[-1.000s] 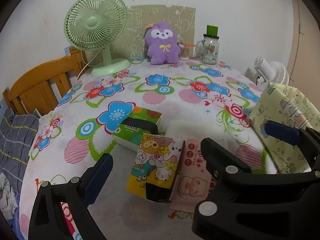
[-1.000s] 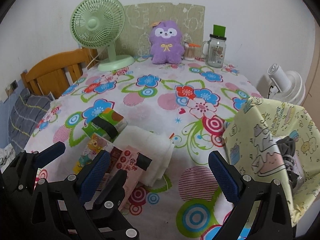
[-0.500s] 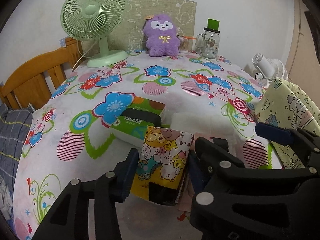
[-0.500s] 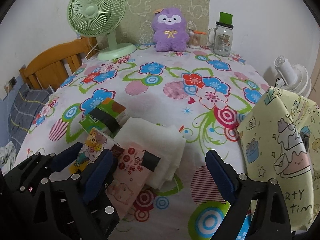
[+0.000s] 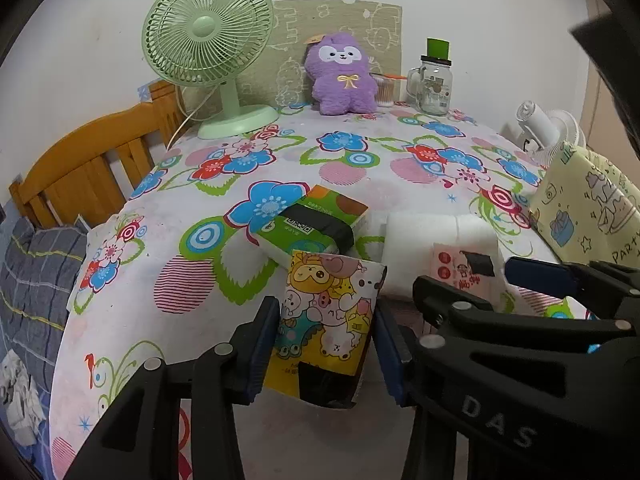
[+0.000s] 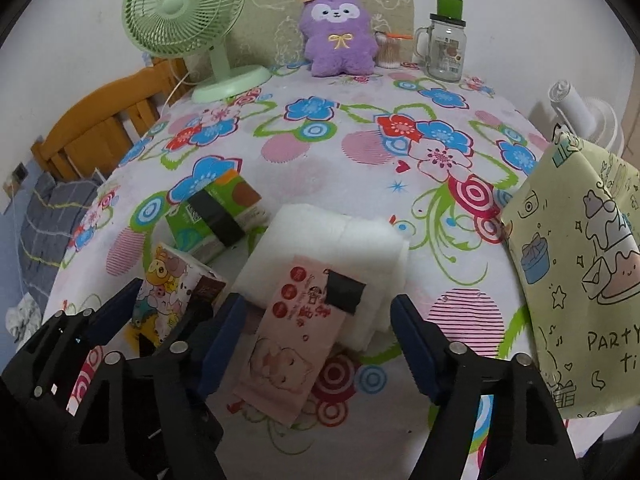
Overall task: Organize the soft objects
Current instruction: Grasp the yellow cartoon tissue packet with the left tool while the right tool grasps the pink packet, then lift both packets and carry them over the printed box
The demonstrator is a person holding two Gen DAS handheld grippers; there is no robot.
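My left gripper (image 5: 326, 336) is shut on the yellow cartoon tissue pack (image 5: 326, 316), one pad on each side; the pack also shows in the right wrist view (image 6: 168, 284). My right gripper (image 6: 320, 344) is open, its fingers either side of a pink tissue pack (image 6: 296, 340) that lies partly on a white folded cloth (image 6: 340, 240). A green tissue pack (image 5: 312, 224) lies just beyond. A purple plush toy (image 5: 344, 76) sits at the table's far edge.
A yellow-green cartoon gift bag (image 6: 580, 264) stands open at the right edge of the table. A green desk fan (image 5: 208, 56), a glass jar (image 5: 434, 84) and a cotton swab pot stand at the back. A wooden chair (image 5: 92, 160) is at left.
My left gripper moved forward and closed on the yellow cartoon pack. My right gripper moved forward until its open fingers flank the pink pack.
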